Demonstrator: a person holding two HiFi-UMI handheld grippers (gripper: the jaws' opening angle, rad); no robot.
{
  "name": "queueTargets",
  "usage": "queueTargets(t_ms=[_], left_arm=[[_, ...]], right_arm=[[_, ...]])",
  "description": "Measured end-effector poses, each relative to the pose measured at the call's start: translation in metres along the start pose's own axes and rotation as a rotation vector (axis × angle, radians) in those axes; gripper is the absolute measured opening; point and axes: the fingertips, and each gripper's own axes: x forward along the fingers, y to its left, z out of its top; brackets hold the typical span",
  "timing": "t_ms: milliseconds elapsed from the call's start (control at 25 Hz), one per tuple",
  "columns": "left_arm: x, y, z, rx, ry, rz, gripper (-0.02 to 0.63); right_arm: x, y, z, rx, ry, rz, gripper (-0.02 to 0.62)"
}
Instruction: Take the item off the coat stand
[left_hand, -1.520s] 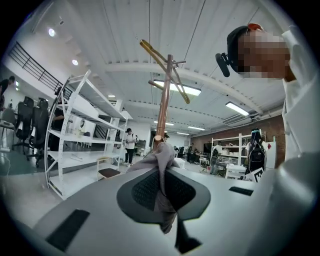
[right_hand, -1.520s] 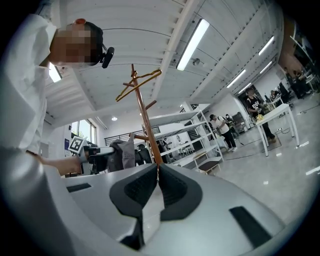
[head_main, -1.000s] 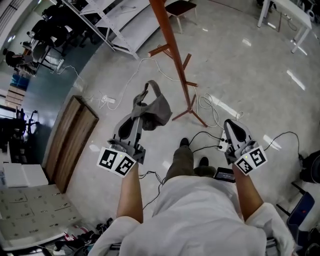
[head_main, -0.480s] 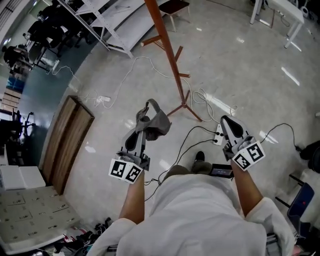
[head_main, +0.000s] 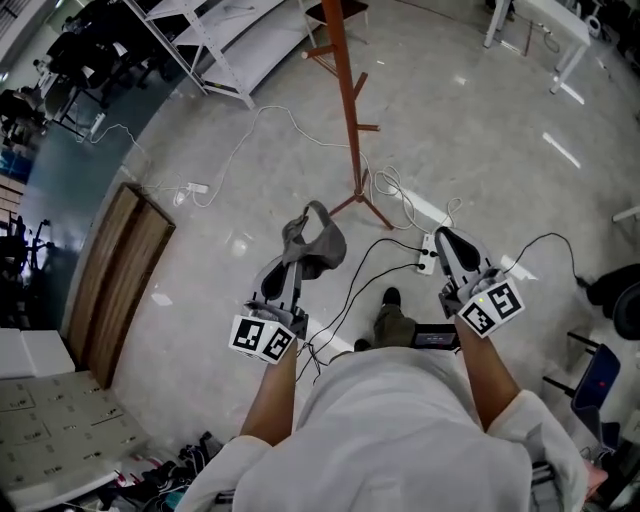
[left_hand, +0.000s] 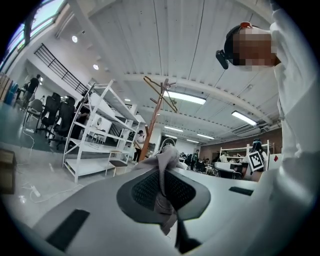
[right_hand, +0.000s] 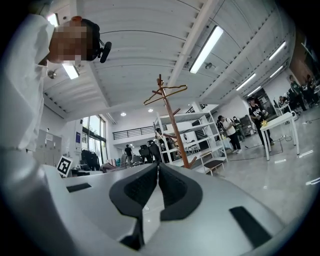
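The brown wooden coat stand (head_main: 347, 90) rises from its splayed feet at the top middle of the head view, with nothing of the item on it. A grey fabric item with a strap loop (head_main: 314, 241) hangs in the air, clear of the stand. My left gripper (head_main: 296, 252) is shut on it; in the left gripper view the grey cloth (left_hand: 163, 186) is pinched between the dark pads, with the stand (left_hand: 151, 122) far behind. My right gripper (head_main: 446, 243) is shut and holds nothing. The right gripper view shows its jaws together (right_hand: 158, 173) and the stand (right_hand: 174, 127) with a hanger on top.
Cables and a white power strip (head_main: 427, 254) lie on the floor near the stand's feet. A wooden board (head_main: 110, 285) lies at the left. White shelving (head_main: 225, 40) stands at the back, a white table (head_main: 545, 20) at the top right, a blue chair (head_main: 597, 385) at the right.
Both grippers have drawn back from the coat stand, which now looks smaller and farther off. The grey item has stayed in the left gripper and come along. The right gripper has stayed shut.
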Motion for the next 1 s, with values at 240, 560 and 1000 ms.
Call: queueTargets(t_ms=[240, 560, 1000], left_arm=[[-0.069, -0.003, -0.018, -0.038, 0.011, -0.002, 0.026], [-0.133, -0.035, -0.038, -0.100, 0.029, -0.029, 0.026], [-0.141, -0.071, -0.046, -0.113, 0.072, -0.115, 0.026]], right_arm=[[-0.019, 0.065, -0.023, 0.006, 0.022, 0.032, 0.026], [-0.071, 0.120, -0.037, 0.004, 0.048, 0.030, 0.026], [-0.084, 0.130, -0.045, 0.029, 0.059, 0.023, 0.026]])
